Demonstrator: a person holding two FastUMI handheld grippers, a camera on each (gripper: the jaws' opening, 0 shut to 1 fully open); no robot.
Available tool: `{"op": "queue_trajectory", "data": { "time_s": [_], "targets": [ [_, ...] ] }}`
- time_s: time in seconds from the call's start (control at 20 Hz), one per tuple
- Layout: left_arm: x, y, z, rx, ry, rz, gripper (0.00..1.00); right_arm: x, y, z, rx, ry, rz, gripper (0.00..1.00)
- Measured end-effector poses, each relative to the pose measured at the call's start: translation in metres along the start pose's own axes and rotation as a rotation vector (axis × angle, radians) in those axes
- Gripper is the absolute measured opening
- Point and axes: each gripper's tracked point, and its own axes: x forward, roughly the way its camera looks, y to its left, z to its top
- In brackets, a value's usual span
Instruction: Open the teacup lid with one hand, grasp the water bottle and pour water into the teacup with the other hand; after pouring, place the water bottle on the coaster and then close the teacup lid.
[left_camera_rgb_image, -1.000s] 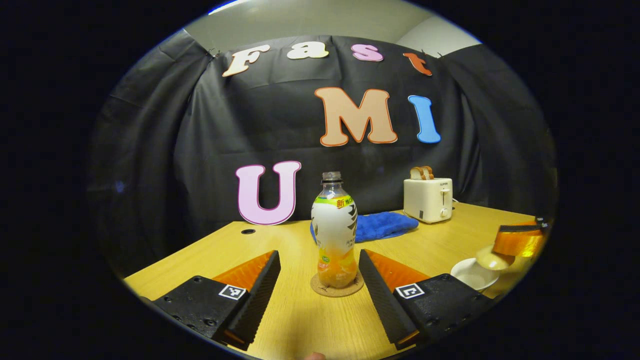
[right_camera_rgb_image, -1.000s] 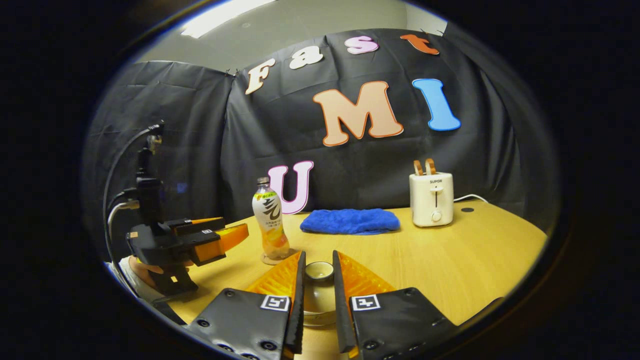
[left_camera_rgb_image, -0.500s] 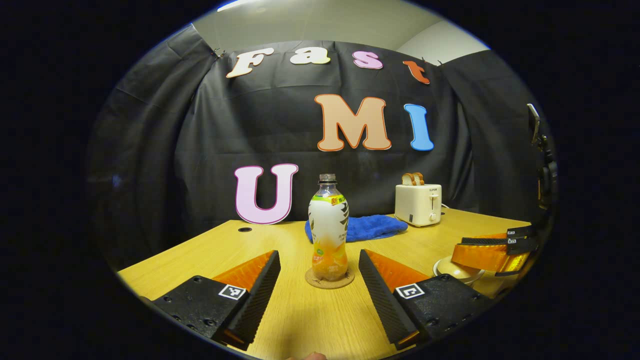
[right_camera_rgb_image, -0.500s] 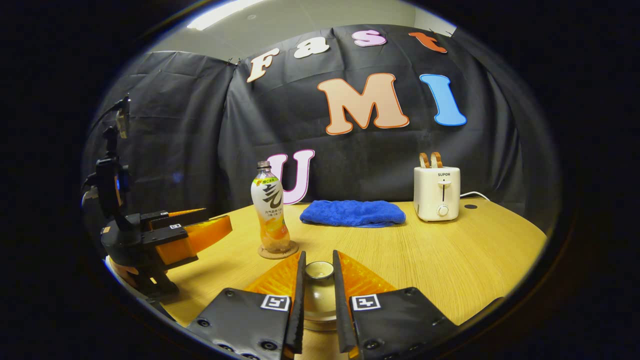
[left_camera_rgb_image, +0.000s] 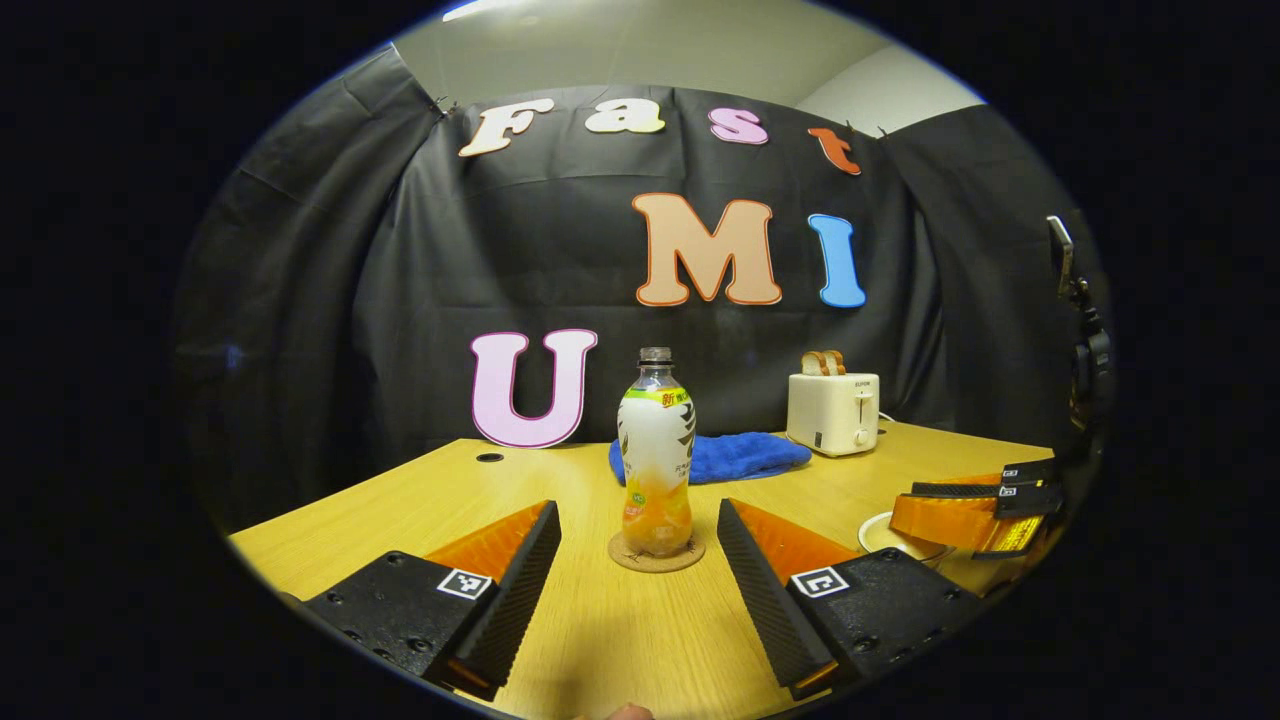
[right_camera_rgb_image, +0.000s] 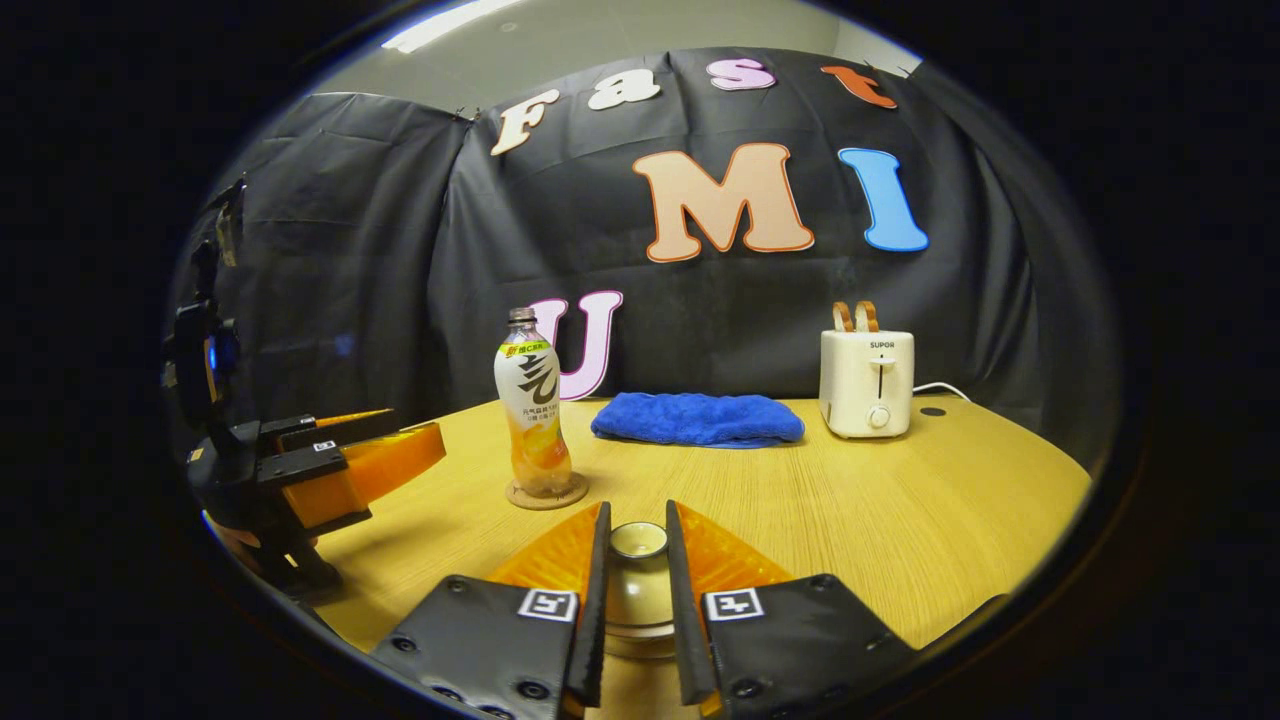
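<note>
I held the right gripper (right_camera_rgb_image: 636, 600) clamped on the lid (right_camera_rgb_image: 638, 541) to seat it; left gripper (left_camera_rgb_image: 638, 590) stood wide, bottle (left_camera_rgb_image: 656, 452) parked on coaster (left_camera_rgb_image: 656, 553).

1. Counter (right_camera_rgb_image: 900, 520): light wood grain, with a round cable hole (left_camera_rgb_image: 490, 458) near its rear edge.
2. Wall: black cloth (right_camera_rgb_image: 350, 250), draped and creased, directly behind the counter.
3. Ceiling (left_camera_rgb_image: 650, 40): pale, above the cloth.
4. Lighting: one ceiling light strip (right_camera_rgb_image: 450, 22), switched on.
</note>
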Motion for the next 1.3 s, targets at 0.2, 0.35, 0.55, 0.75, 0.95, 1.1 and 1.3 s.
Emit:
{"op": "queue_trajectory", "data": {
  "time_s": [0.2,0.35,0.55,0.75,0.95,1.1,1.3],
  "targets": [
    [-0.001,-0.001,-0.001,-0.005,0.005,-0.001,0.92,-0.002,0.002,0.001,0.009,-0.001,0.011,0.37],
    [-0.003,-0.001,-0.001,0.009,0.004,0.002,0.92,-0.008,0.003,0.003,0.006,-0.015,0.025,0.63],
    [-0.008,0.002,-0.004,0.005,0.007,0.011,0.92,-0.020,-0.016,0.022,-0.016,-0.084,-0.002,0.85],
    [-0.014,0.003,-0.013,-0.013,0.021,0.017,0.92,-0.033,-0.053,0.037,-0.020,-0.141,-0.058,0.82],
    [-0.023,0.003,-0.011,0.012,0.011,0.020,0.93,-0.043,-0.087,0.033,0.009,-0.146,-0.116,0.84],
    [-0.024,0.001,-0.010,0.015,0.005,0.015,0.92,-0.046,-0.098,0.028,0.021,-0.144,-0.137,0.85],
    [-0.025,0.004,-0.011,0.009,0.004,0.025,0.92,-0.050,-0.098,0.028,0.025,-0.162,-0.135,0.84]
  ]
}}
